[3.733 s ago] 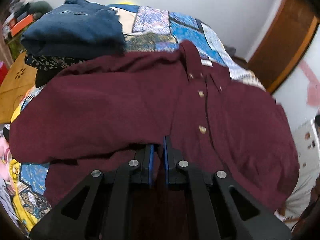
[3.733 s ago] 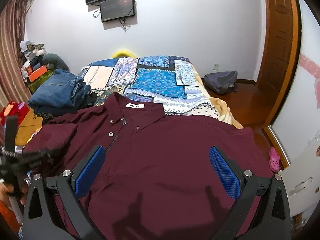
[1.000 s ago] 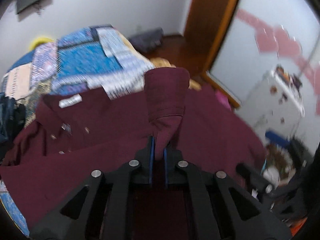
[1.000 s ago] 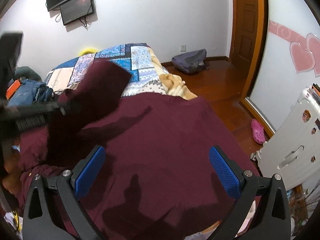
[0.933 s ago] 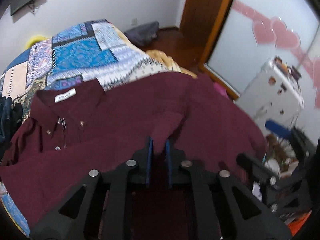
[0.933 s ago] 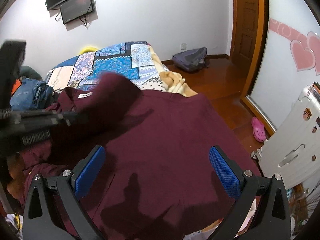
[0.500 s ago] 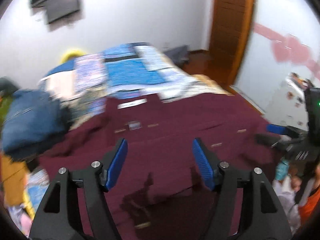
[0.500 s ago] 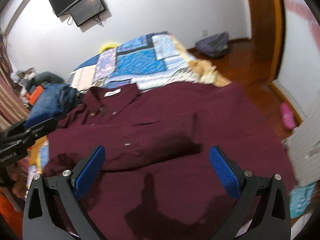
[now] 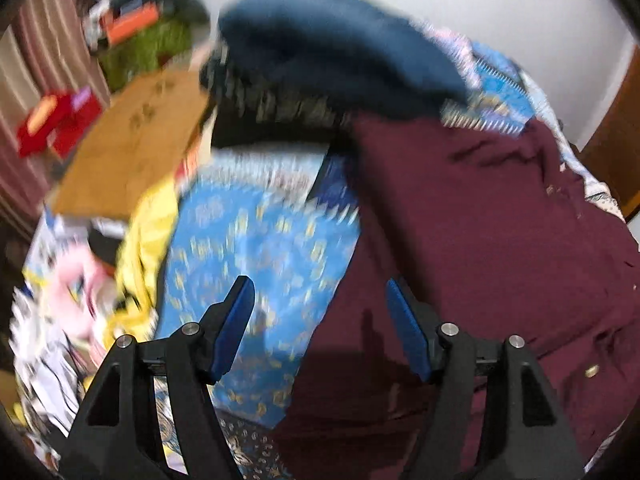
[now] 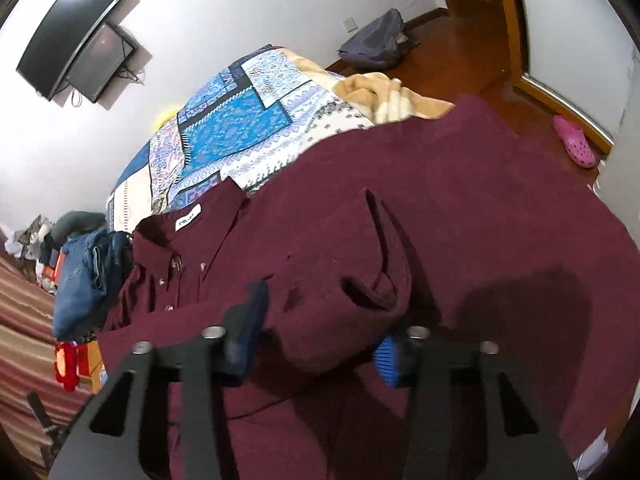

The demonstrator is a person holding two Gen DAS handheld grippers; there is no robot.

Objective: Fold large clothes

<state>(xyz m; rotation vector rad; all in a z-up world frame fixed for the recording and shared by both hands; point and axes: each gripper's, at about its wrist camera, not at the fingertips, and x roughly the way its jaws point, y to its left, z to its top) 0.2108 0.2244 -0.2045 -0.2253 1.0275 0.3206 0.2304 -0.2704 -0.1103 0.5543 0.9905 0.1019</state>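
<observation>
A large maroon button shirt (image 10: 480, 200) lies spread front up on the bed, collar towards the far left. One sleeve (image 10: 344, 292) is folded across its chest. My right gripper (image 10: 316, 340) is down over that sleeve's bunched end and its jaws are closing, with the fabric between the blue pads. The left wrist view is blurred. There my left gripper (image 9: 320, 320) stands open and holds nothing. It hovers over the shirt's (image 9: 500, 220) left edge, where the cloth meets the blue patterned bedspread (image 9: 248, 240).
Folded blue jeans (image 9: 340, 40) are stacked at the shirt's far left corner, also seen as jeans (image 10: 84, 280). A brown wooden board (image 9: 132, 140) and clutter lie off the bed's left side. The patchwork bedspread (image 10: 240, 120) stretches behind. A pink shoe (image 10: 576, 146) lies on the floor at right.
My left gripper let go of the sleeve, opened, and swung left to the shirt's left edge. My right gripper dropped onto the folded sleeve and its jaws narrowed around it.
</observation>
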